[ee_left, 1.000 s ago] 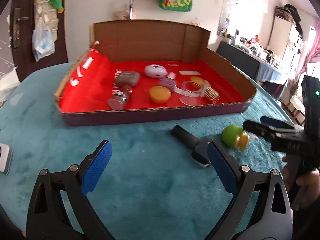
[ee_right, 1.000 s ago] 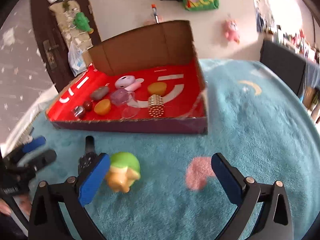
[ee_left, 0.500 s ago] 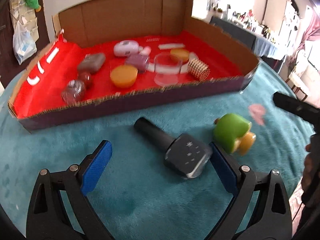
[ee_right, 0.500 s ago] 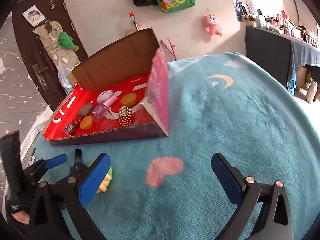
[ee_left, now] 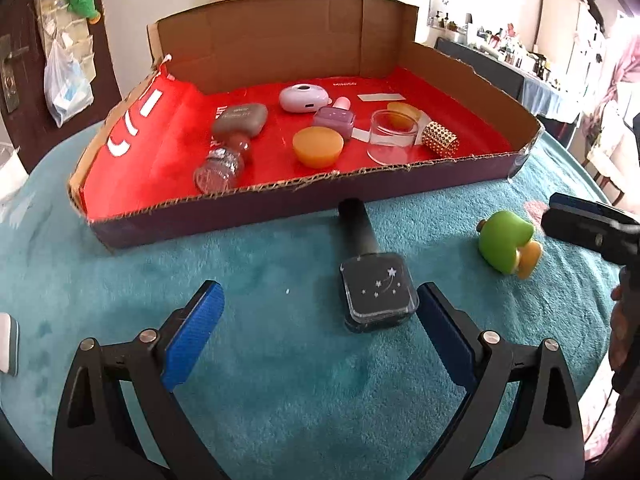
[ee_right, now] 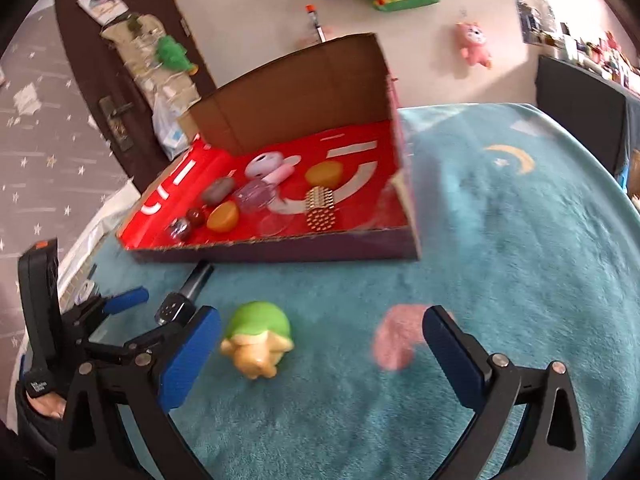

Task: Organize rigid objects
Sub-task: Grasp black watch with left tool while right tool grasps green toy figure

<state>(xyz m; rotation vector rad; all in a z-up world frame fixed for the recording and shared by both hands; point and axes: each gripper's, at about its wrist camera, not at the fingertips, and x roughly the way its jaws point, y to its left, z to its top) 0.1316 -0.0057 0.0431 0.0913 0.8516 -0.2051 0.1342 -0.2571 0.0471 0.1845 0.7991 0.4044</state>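
Note:
A black square bottle with a star print lies on the teal cloth, cap toward the box, just ahead of my open left gripper and close to its right finger. A green and yellow toy lies on its side between the fingers of my open right gripper, nearer the left finger. The left wrist view has the toy right of the bottle, with the right gripper beside it. The cardboard box with a red liner holds several small items.
Inside the box are a clear cup, an orange disc, a gold studded cylinder, a grey case and a pink case. A white object lies at the cloth's left edge. A pink heart patch marks the cloth.
The right gripper swung back left, so the green toy now lies between its fingers. The left gripper shifted so the black bottle sits straight ahead by its right finger.

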